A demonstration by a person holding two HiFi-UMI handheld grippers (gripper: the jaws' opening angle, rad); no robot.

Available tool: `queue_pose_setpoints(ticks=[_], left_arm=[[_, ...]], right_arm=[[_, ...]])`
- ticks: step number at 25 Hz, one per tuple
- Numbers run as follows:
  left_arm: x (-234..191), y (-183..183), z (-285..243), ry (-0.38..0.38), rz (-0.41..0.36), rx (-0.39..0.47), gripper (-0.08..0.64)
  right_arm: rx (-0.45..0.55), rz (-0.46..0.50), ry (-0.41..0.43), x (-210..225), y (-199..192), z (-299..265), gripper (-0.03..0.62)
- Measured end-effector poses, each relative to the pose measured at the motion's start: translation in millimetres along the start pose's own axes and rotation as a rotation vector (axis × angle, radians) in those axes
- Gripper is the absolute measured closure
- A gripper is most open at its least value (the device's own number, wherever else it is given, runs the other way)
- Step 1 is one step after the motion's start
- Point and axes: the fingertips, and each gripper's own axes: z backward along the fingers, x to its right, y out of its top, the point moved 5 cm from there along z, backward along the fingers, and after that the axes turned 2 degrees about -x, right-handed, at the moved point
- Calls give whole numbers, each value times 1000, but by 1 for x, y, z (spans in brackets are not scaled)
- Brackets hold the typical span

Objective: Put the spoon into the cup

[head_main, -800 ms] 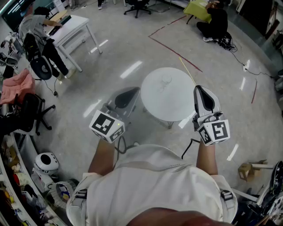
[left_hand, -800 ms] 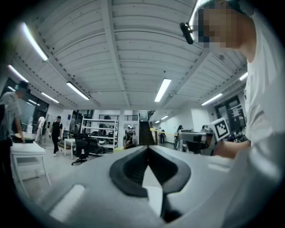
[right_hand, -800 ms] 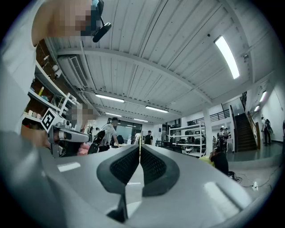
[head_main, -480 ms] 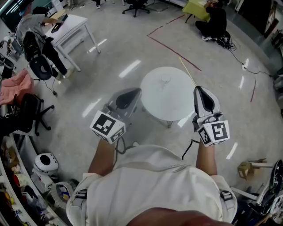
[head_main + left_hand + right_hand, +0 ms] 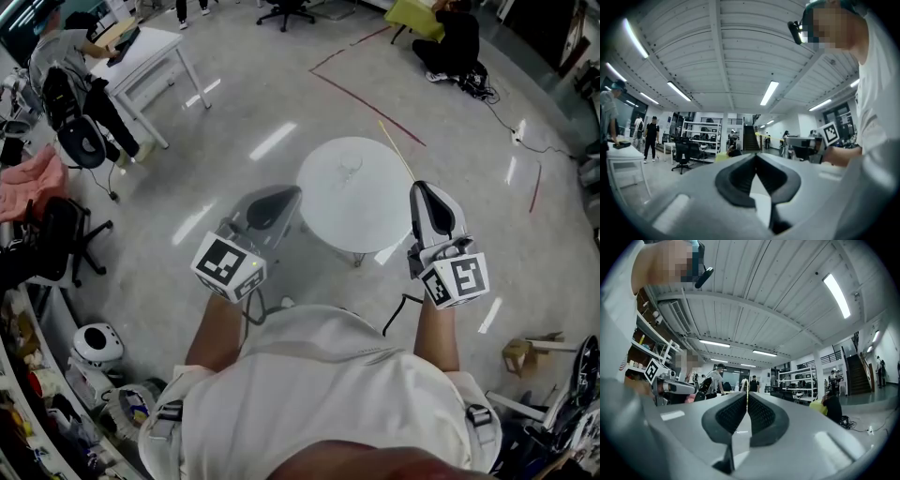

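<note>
A round white table [image 5: 361, 211] stands on the floor in front of me in the head view. On its far part sits a faint clear glass cup [image 5: 349, 172]; I cannot make out a spoon. My left gripper [image 5: 277, 196] hangs over the floor just left of the table's edge. Its jaws meet at the tips with nothing between them [image 5: 755, 158]. My right gripper [image 5: 423, 190] is held over the table's right edge, also shut and empty [image 5: 746, 395]. Both gripper views point up at the ceiling and across the hall.
A white desk [image 5: 141, 52] with a person beside it stands at the far left. Black office chairs [image 5: 56, 234] and clutter line the left side. A person sits on the floor [image 5: 455, 42] at the back. Red tape lines [image 5: 370, 98] cross the floor behind the table.
The head view has shifted slightly, so the desk and floor marks sit a little higher. Both grippers keep the same pose and stay shut.
</note>
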Motion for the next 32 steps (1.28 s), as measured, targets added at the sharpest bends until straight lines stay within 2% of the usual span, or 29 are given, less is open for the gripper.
queue_pose_setpoints(ticks=[4, 14, 20, 27, 32], left_arm=[[-9, 0, 7, -17, 8, 12, 559], [-68, -14, 54, -56, 39, 30, 560], [-102, -32, 62, -76, 106, 43, 560], [-121, -44, 38, -92, 141, 38, 560], [-132, -45, 6, -66, 134, 31, 560]], right_arm=[[-1, 0, -6, -9, 1, -6, 580], [-6, 31, -16, -74, 1, -49, 580], [-61, 54, -31, -103, -13, -74, 580], [-86, 44, -60, -82, -23, -88, 580], [-88, 35, -31, -51, -35, -106, 580]])
